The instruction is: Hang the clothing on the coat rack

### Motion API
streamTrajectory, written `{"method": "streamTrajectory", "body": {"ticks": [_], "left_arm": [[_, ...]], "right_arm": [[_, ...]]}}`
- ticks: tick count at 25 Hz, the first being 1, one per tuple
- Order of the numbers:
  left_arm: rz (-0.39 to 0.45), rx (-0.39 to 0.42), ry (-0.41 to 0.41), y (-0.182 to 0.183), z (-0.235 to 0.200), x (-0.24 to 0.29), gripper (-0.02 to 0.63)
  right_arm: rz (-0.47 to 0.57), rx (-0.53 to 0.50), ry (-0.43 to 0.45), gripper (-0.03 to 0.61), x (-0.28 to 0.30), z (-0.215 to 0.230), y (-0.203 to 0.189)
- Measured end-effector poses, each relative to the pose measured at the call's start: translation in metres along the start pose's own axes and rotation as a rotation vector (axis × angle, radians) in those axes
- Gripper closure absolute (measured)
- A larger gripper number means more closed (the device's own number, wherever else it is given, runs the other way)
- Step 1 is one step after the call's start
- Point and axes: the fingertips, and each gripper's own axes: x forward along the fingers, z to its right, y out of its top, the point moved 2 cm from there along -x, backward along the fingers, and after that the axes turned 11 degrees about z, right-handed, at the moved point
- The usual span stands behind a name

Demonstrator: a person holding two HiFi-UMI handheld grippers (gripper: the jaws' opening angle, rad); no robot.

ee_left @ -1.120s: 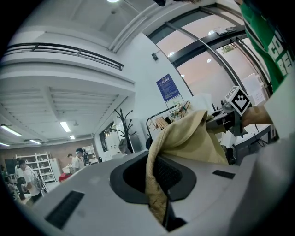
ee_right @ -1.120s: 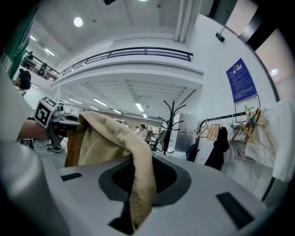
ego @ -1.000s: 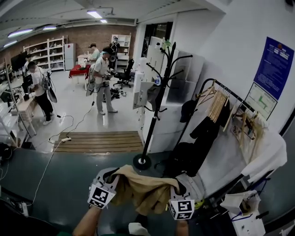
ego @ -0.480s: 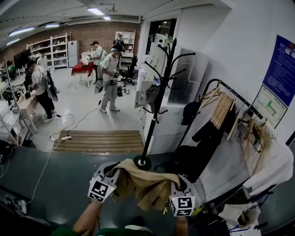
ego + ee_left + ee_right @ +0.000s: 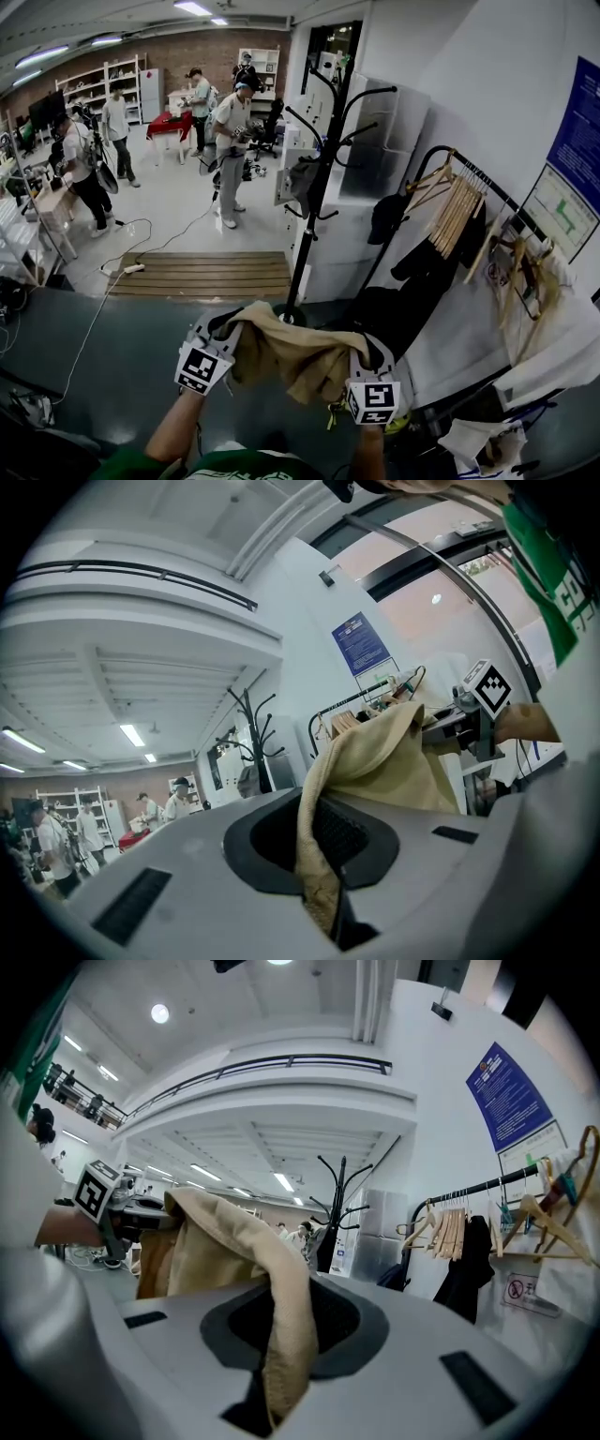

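A tan garment (image 5: 295,356) hangs stretched between my two grippers, low in the head view. My left gripper (image 5: 217,339) is shut on its left edge and my right gripper (image 5: 367,366) on its right edge. In the left gripper view the cloth (image 5: 375,761) runs out of the pinched jaws toward the right gripper (image 5: 473,714). The right gripper view shows the cloth (image 5: 234,1251) draped from its jaws. The black coat rack (image 5: 314,178) stands just ahead, its round base (image 5: 286,314) partly hidden behind the garment. A grey item hangs on one of its hooks.
To the right a clothes rail (image 5: 450,206) carries wooden hangers and dark clothes. A wooden platform (image 5: 202,275) lies left of the rack's base, with a cable on the floor beyond. Several people (image 5: 230,141) stand farther back. White cabinets stand behind the rack.
Both grippers have carried the garment forward toward the coat rack. The rack's base now sits right behind the cloth's top edge.
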Motion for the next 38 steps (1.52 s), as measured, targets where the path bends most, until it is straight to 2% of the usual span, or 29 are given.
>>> {"method": "streamTrajectory", "body": {"ticks": [14,19,27,38], "left_arm": [[0.023,-0.029,0.018,0.003,-0.005,0.043,0.595],[0.034,-0.016,-0.004,-0.004,-0.016,0.06,0.597],[0.055,-0.032,-0.041,-0.025,-0.051,0.104,0.595],[0.105,-0.004,-0.099,-0.039,-0.113,0.182,0.596]], "right_arm": [[-0.018,-0.005,0.018,0.518,0.025,0.032,0.002],[-0.022,-0.013,0.012,0.518,0.042,0.039,0.0],[-0.031,-0.017,-0.026,0.518,0.09,0.051,-0.006],[-0.013,-0.043,-0.091,0.518,0.172,0.079,0.0]]}}
